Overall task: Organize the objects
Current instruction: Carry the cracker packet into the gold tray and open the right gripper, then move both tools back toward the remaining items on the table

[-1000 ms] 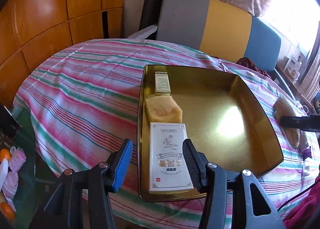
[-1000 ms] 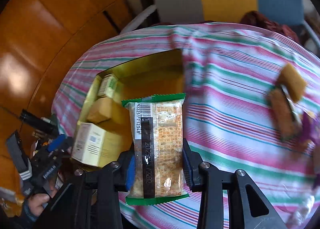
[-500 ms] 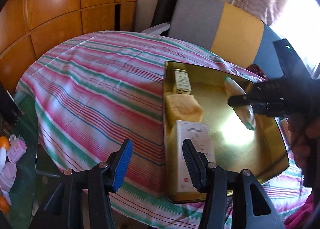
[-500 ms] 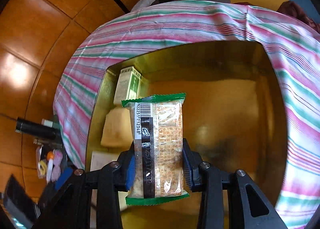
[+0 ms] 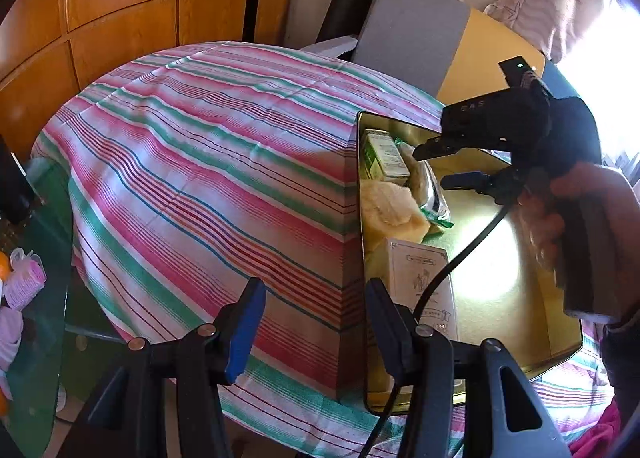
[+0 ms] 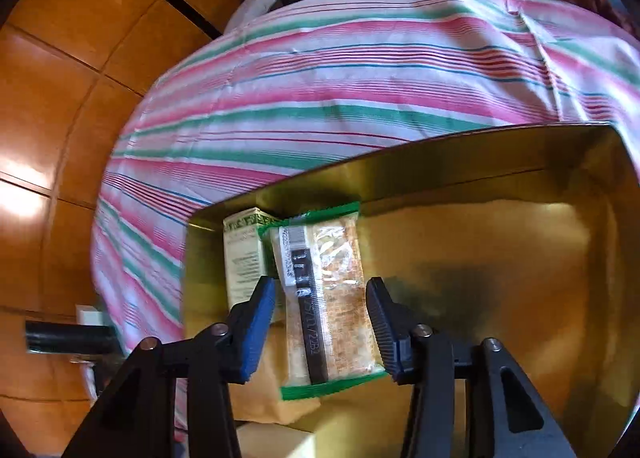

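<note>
A gold metal tray (image 5: 520, 338) (image 6: 500, 194) sits on the striped tablecloth (image 5: 200, 162). In it lie a small green-white box (image 5: 382, 156) (image 6: 244, 254), a pale yellow sponge-like block (image 5: 394, 210), a white box (image 5: 424, 286) and a green-edged snack packet (image 6: 324, 298) (image 5: 430, 194). My right gripper (image 6: 320, 322) is open over the tray, its fingers either side of the packet, which lies on the tray floor beside the small box. It also shows in the left wrist view (image 5: 448, 164). My left gripper (image 5: 312, 322) is open and empty at the tray's near left corner.
A chair with grey, yellow and blue panels (image 5: 412, 42) stands behind the table. Wooden wall panels (image 5: 120, 18) run along the left. A glass side table (image 5: 36, 278) with pink and orange items is at the lower left. A cable (image 5: 460, 258) crosses the tray.
My right gripper has gone down into the tray and opened, letting go of the snack packet, which now lies beside the small box. My left gripper has drawn leftward off the white box.
</note>
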A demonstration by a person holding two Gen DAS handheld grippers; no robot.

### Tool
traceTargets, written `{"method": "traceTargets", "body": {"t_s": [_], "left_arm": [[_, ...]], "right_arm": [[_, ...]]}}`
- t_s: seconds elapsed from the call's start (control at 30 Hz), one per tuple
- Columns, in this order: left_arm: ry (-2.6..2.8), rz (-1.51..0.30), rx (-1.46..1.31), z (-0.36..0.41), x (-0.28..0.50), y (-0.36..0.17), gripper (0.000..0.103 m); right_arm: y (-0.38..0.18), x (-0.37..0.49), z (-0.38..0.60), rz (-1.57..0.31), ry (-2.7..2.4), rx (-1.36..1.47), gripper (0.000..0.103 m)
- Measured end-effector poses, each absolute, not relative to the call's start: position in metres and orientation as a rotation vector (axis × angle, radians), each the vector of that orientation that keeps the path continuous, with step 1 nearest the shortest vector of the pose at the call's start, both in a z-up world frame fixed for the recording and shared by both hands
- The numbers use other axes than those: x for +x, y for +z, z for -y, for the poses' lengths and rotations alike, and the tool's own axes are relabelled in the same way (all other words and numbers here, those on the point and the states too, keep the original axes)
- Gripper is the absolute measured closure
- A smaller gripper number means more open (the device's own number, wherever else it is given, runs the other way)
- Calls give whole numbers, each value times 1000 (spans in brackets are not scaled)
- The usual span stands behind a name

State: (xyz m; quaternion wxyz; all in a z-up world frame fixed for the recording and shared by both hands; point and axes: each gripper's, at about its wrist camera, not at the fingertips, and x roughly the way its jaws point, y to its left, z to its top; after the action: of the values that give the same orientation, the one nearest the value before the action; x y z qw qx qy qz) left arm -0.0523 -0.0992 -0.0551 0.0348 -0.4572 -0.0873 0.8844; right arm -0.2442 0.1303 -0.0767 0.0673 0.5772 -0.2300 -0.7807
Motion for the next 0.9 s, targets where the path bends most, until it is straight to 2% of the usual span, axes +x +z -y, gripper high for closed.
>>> {"method": "traceTargets", "body": {"t_s": [0.3, 0.5, 0.67, 0.73, 0.9], "left_arm": [[2768, 257, -1369, 104, -53, -47, 51], [2779, 226, -1309, 97, -46, -35, 51], [2763, 182, -1268, 84, -38, -25, 51], [2755, 166, -1253, 79, -34, -21, 51], [2734, 115, -1223, 64, -27, -14, 51]], "right_arm": [[-58, -205, -135, 532, -2390, 1628, 53], [-41, -160, -146, 406, -2458, 1536, 40], [-27, -127, -160, 351, -2518, 1455, 38], [-21, -113, -169, 333, -2544, 1424, 33], [-13, -81, -204, 323, -2618, 1396, 33]]}}
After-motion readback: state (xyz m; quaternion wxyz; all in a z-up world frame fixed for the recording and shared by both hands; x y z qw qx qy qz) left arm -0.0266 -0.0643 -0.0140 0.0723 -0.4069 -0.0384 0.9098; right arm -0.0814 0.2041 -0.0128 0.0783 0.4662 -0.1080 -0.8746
